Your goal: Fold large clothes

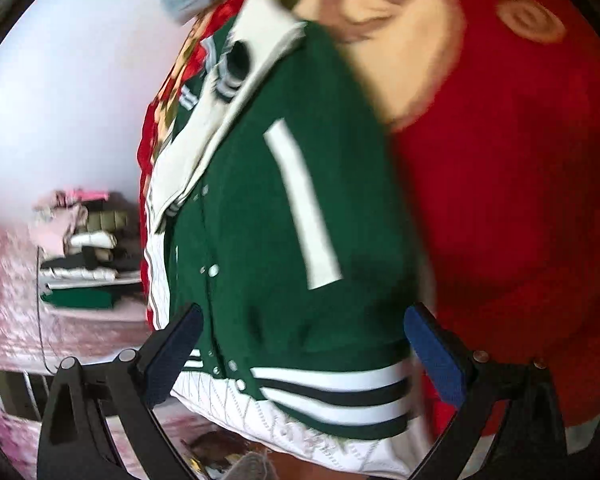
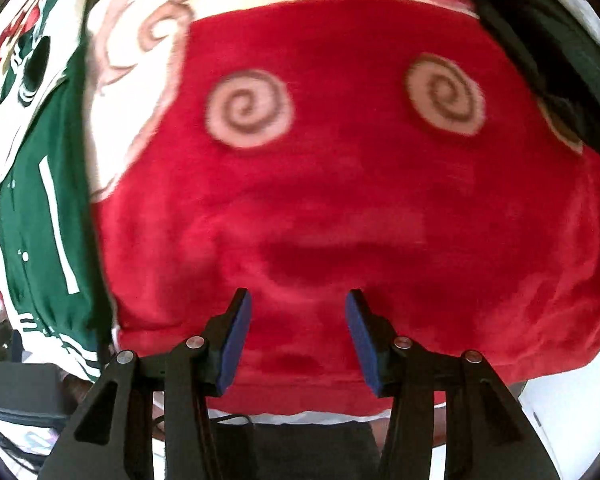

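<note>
Lying folded on a red blanket (image 2: 340, 208): one green varsity jacket (image 1: 292, 208), both tools held above, gripping nothing.

Jacket: green body, white stripe, white collar, green-and-white striped hem, snap buttons; it sits at the blanket's left side. Blanket: red plush with cream spiral motifs. Left tool (image 1: 304, 356): blue pads spread wide over the jacket's hem. Right tool (image 2: 298, 336): pads apart over bare blanket, beside the jacket. Background: stack of folded clothes (image 1: 84, 264), blurred.

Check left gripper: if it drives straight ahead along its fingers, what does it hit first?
Most likely the green varsity jacket: the open left gripper points at its striped hem, which lies between the fingers. The view is blurred, so depth is uncertain.
</note>
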